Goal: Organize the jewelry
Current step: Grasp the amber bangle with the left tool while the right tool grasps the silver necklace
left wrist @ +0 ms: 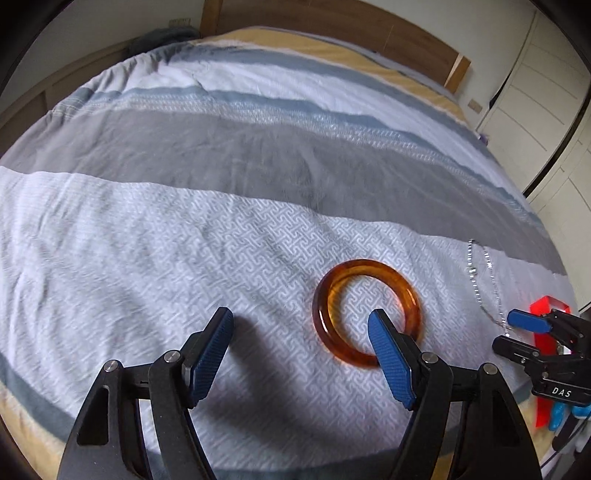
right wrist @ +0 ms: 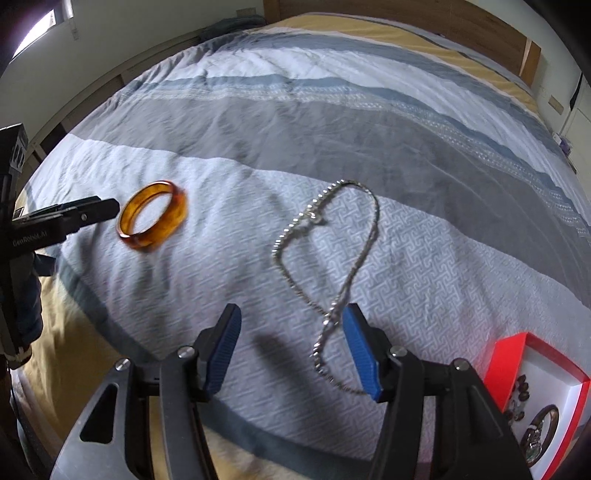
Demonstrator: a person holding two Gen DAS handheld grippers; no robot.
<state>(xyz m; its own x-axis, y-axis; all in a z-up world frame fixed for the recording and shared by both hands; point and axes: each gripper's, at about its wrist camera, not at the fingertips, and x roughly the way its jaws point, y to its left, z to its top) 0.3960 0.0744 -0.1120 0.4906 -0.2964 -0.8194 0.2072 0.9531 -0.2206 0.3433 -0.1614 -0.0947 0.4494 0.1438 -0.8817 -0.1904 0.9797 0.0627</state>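
An amber bangle (left wrist: 365, 312) lies flat on the striped bedspread; it also shows in the right wrist view (right wrist: 152, 215). My left gripper (left wrist: 301, 319) is open and empty, its right finger over the bangle's near rim. A silver chain necklace (right wrist: 334, 258) lies looped on the bed; it shows at the right edge of the left wrist view (left wrist: 484, 280). My right gripper (right wrist: 291, 317) is open and empty, with the chain's near end running between its fingers, close to the right one. A red box (right wrist: 517, 354) with a white inside holds other jewelry.
The bed's wooden headboard (left wrist: 332, 29) stands at the far end. White cabinet doors (left wrist: 535, 92) are to the right. The red box sits at the bed's near right edge (left wrist: 546, 306). The bedspread (left wrist: 221, 166) spreads wide beyond the jewelry.
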